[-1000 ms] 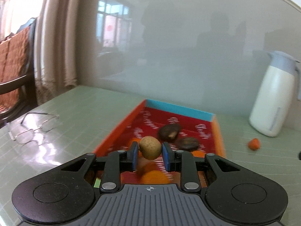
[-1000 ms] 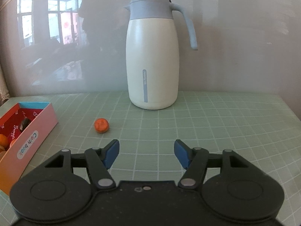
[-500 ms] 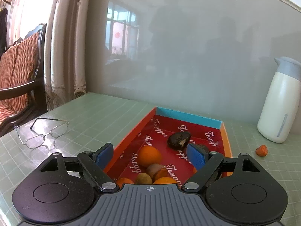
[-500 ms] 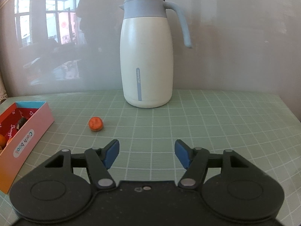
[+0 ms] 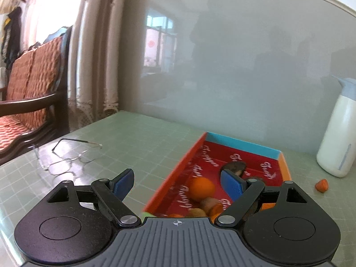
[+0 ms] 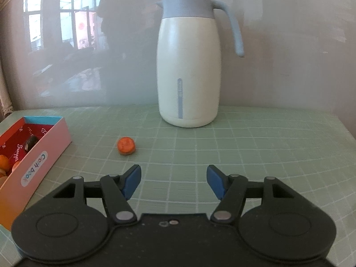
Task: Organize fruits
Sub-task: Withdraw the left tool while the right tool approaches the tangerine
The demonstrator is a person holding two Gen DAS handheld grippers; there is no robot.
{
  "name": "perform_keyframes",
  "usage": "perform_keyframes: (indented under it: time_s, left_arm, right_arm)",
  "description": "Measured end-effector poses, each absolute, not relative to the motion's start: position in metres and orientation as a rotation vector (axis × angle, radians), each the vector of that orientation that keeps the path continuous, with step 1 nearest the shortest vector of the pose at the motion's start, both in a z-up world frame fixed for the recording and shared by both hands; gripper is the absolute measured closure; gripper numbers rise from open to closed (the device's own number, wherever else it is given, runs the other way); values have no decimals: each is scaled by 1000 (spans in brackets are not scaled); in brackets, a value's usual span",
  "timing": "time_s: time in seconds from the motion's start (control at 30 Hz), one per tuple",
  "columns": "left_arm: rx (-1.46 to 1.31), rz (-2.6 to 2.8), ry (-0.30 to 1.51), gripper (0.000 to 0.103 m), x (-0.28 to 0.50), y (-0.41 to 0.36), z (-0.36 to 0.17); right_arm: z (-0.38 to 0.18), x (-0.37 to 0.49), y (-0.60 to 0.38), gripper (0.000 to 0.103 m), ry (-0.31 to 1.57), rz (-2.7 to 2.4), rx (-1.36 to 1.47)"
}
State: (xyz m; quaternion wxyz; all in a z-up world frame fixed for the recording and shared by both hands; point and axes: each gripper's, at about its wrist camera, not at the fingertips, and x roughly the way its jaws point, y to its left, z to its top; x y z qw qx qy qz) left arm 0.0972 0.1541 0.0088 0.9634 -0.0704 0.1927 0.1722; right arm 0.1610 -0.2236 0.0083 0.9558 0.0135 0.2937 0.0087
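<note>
A shallow red box [image 5: 242, 146] with a blue far wall holds several fruits: an orange [image 5: 201, 188], a brown fruit [image 5: 209, 202] and a dark one [image 5: 234, 166]. My left gripper [image 5: 178, 183] hovers open over the box's near left edge, nothing between its blue pads. The same box [image 6: 35, 158] shows at the left of the right wrist view, pink outside. A small orange fruit [image 6: 126, 145] lies loose on the green table, also visible in the left wrist view [image 5: 322, 185]. My right gripper [image 6: 173, 181] stands open and empty, short of that fruit and to its right.
A white jug with a grey-blue lid [image 6: 189, 66] stands at the back by the wall, seen too at the right edge [image 5: 338, 138]. Wire-framed glasses [image 5: 66, 158] lie on the table left of the box. A wooden chair with a red cushion [image 5: 26, 93] stands beyond the table's left edge.
My left gripper let go of the brown fruit, which now lies in the box, and its jaws have spread wide. The left view swung left. In the right view the scene has shifted slightly.
</note>
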Motion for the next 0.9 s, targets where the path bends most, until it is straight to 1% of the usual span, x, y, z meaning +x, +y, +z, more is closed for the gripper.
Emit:
perform_keyframes:
  time_s: [0.2, 0.47, 0.9]
  left_arm:
    - [-146, 419, 386, 18, 91, 175, 6]
    - [-167, 549, 394, 18, 79, 222, -1]
    - [-144, 656, 440, 18, 74, 265, -13]
  right_arm:
    - [6, 176, -201, 39, 595, 57, 2]
    - [-9, 208, -172, 40, 627, 89, -14]
    - [-24, 240, -160, 40, 654, 82, 29]
